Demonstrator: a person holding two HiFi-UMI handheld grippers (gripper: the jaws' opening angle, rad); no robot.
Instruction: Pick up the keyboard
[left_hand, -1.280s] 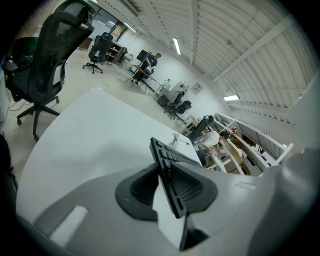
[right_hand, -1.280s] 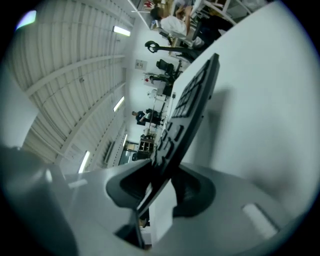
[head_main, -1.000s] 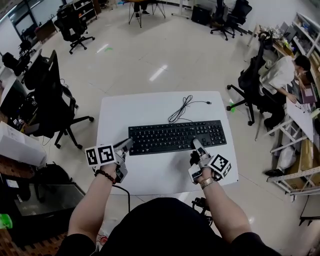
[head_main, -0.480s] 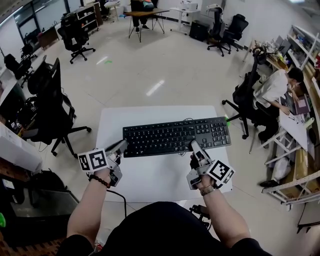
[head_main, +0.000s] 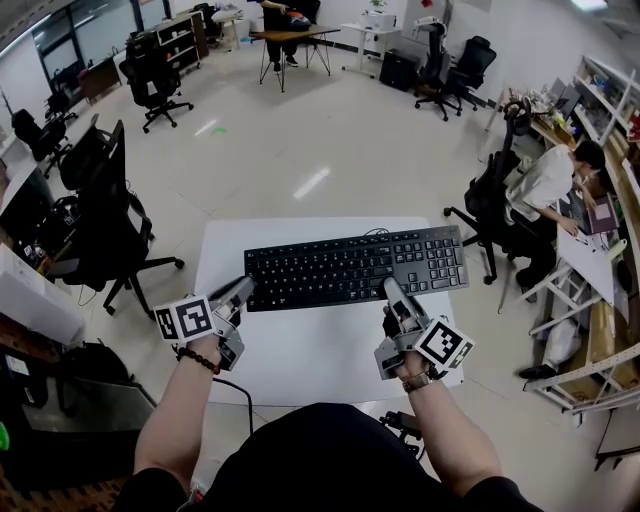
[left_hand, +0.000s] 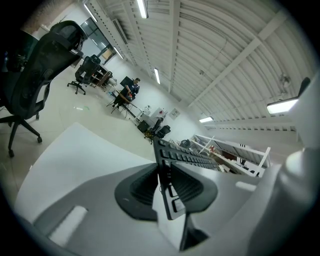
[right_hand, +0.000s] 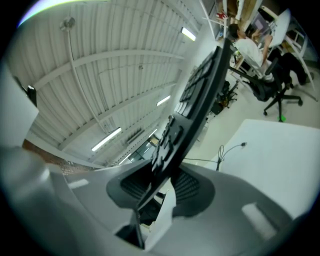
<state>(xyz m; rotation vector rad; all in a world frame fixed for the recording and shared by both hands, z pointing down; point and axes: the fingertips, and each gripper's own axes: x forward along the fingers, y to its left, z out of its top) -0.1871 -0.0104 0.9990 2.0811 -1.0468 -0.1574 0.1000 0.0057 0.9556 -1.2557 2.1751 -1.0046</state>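
The black keyboard (head_main: 355, 267) hangs in the air above the white table (head_main: 300, 350), held level between both grippers. My left gripper (head_main: 243, 290) is shut on its near left corner; in the left gripper view the keyboard (left_hand: 186, 159) runs edge-on out from between the ribbed pads (left_hand: 145, 189). My right gripper (head_main: 392, 292) is shut on the near edge right of the middle; in the right gripper view the keyboard (right_hand: 197, 97) stands edge-on between that gripper's pads (right_hand: 186, 186). The keyboard's cable (right_hand: 225, 150) trails down onto the table.
Black office chairs stand to the left (head_main: 105, 215) and right (head_main: 500, 180) of the table. A person (head_main: 560, 170) sits at a desk at the right. Shelving (head_main: 590, 370) runs along the right side, and the pale floor (head_main: 300, 140) opens beyond the table.
Both grippers have risen with the keyboard, which has left the table and now hangs higher and farther from me. The cable coil that lay behind it is hidden in the head view.
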